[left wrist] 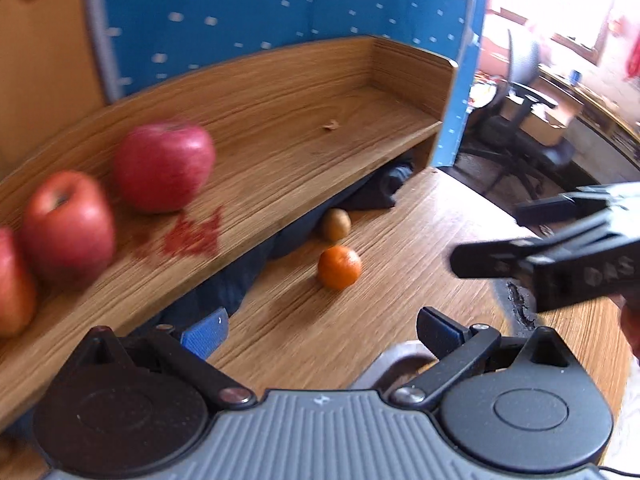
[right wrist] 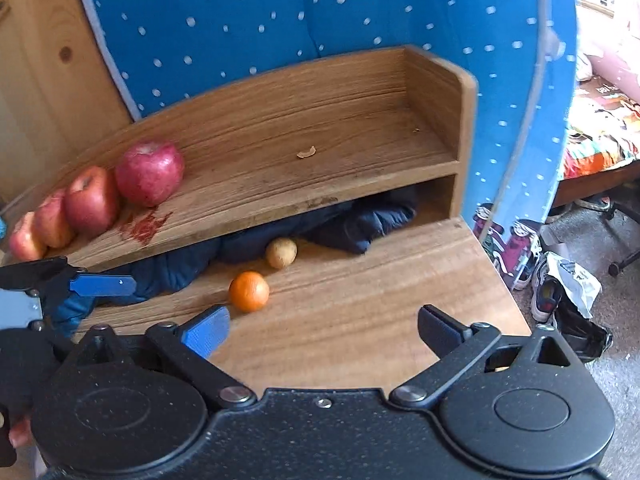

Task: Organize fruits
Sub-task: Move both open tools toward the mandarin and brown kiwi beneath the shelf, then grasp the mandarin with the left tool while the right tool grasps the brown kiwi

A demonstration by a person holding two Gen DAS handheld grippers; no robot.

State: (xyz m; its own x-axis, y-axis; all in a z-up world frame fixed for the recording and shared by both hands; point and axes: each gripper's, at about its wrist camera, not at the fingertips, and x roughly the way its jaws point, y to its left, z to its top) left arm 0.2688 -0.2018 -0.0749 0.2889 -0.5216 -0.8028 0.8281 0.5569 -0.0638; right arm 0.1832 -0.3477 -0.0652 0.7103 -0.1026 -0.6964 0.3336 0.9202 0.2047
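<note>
Resting in a row at the left end of the raised wooden shelf [right wrist: 320, 128], four red apples stood side by side, the rightmost, a round dark red apple [right wrist: 149, 173], largest in view, with a paler red apple [right wrist: 91, 201] touching its left side and two more running off toward the left edge. A red stain [right wrist: 145, 225] marked the shelf board just in front of them, and a small curled brown scrap [right wrist: 306, 153] lay alone near the shelf's middle. Below, on the wood-grain desk [right wrist: 360, 300], a small round orange tangerine [right wrist: 249, 291] sat in the open, with a brown oval kiwi [right wrist: 281, 253] just beyond it at the mouth of the space under the shelf. A crumpled dark navy cloth [right wrist: 360, 224] filled that space behind the kiwi. The right gripper [right wrist: 324, 330] hung over the near desk, its fingers spread wide and holding nothing, the tangerine just ahead of its blue left pad. The left gripper [left wrist: 320, 334] was likewise spread and empty, nearer the apples. A blue wall panel with white dots [right wrist: 280, 12] backed the shelf. To the right, off the desk edge, shoes and a bag lay on the carpet, and an office chair [left wrist: 524, 92] stood in bright window light.
</note>
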